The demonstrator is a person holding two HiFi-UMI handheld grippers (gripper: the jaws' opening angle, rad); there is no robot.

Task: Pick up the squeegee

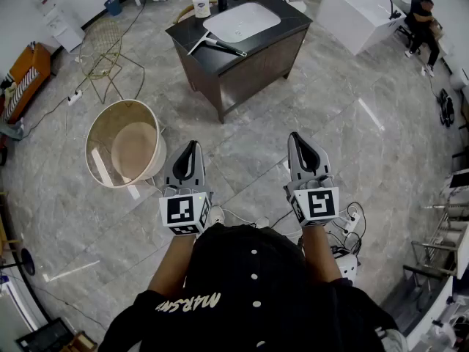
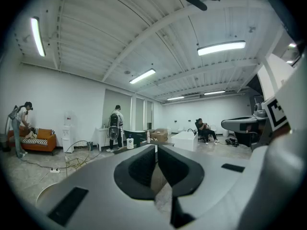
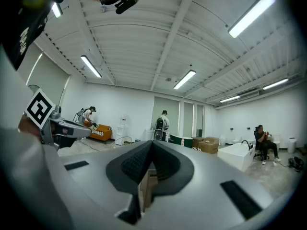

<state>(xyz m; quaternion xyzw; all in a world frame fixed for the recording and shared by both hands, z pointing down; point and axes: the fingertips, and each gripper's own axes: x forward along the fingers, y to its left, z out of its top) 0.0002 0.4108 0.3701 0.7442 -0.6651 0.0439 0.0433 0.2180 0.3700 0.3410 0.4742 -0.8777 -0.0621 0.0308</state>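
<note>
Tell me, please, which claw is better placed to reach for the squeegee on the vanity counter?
Probably the left claw: the squeegee lies left of the basin, more nearly straight ahead of it than of the right claw. Both are shut, empty and far off.

The floor (image 1: 352,145) is grey stone tile, smooth and shiny. The cabinet (image 1: 249,68) is dark brown wood with a black, smooth top (image 1: 289,22). Its sink (image 1: 242,20) is white and glossy. The squeegee (image 1: 216,45) looks like plastic, but it is too small to be sure. The tub (image 1: 99,134) is pale and matt. The wire chair (image 1: 102,50) is thin gold metal. The left gripper (image 1: 192,147) and right gripper (image 1: 296,138) have smooth, matt grey plastic shells. Their pads (image 3: 132,164) are black and bumpy. The shirt (image 1: 249,299) is black cloth.
</note>
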